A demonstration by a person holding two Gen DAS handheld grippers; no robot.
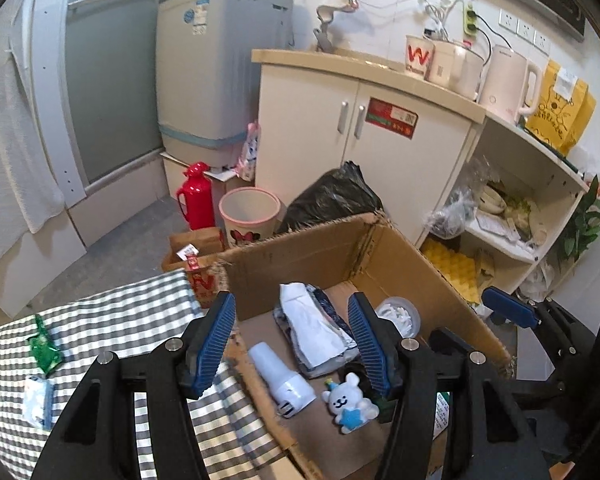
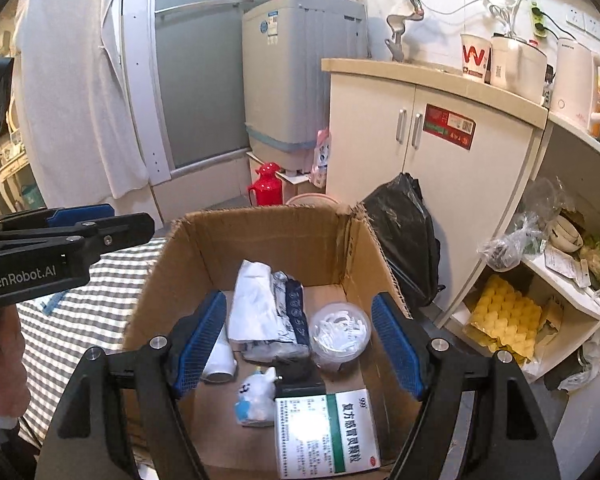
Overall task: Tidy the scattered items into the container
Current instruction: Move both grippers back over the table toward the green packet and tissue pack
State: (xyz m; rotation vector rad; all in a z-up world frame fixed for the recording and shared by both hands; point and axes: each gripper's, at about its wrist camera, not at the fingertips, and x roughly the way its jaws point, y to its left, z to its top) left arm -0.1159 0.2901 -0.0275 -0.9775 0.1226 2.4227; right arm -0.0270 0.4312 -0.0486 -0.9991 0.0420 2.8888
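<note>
Checked cloth covers the bench (image 1: 112, 320), and both tools hang over the cardboard box (image 2: 268, 236). Left tool (image 1: 292, 344) gapes empty; right tool (image 2: 300, 344) gapes empty too. Below them: medicine box (image 2: 328, 432), bear toy (image 1: 350, 402), white bottle (image 1: 280, 376). Green packet (image 1: 44, 346) waits outside on the cloth.

Open-topped cardboard box (image 2: 260, 236), floor crowded
</note>
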